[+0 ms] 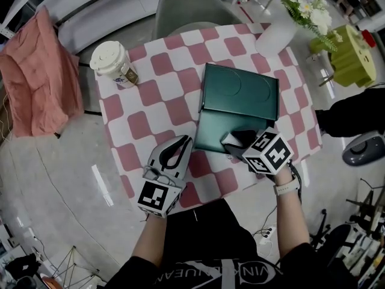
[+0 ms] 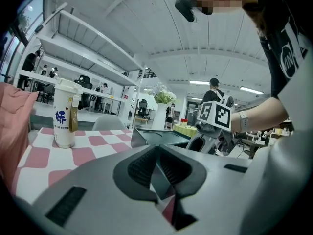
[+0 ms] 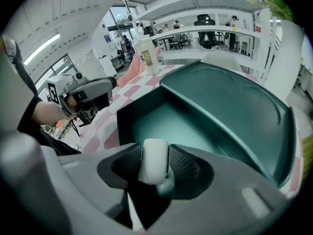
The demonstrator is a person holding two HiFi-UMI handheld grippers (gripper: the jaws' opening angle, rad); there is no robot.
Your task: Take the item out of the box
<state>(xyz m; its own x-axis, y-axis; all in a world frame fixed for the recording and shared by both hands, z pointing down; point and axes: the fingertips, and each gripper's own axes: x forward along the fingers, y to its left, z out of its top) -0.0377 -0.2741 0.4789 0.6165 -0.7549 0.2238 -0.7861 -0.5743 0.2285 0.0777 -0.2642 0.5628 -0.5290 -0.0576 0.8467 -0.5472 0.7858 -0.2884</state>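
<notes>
Near the front edge of the checked counter (image 1: 150, 101), the green box (image 1: 224, 132) lies open, lid tipped back. Your right tongs (image 1: 236, 141) stand apart around the white item (image 3: 154, 160) at its near wall. Your left tongs (image 1: 185, 142) are together, empty. A lidded cup (image 1: 113, 64) stands at the far left corner.

"Where does the box (image 1: 215, 132) sit?"

"Mid-tabletop (image 1: 144, 122), with its lid (image 1: 240, 92) lying open behind it."

"And around it?"

"A cup (image 1: 114, 64) at the far left corner, a vase (image 1: 277, 35) far right, a chair (image 1: 192, 8) behind the tabletop."

"The grippers?"

"The left gripper (image 1: 187, 139) is just left of the box's near corner. The right gripper (image 1: 232, 141) reaches over its near edge, with the item (image 3: 154, 160) between its jaws."
</notes>
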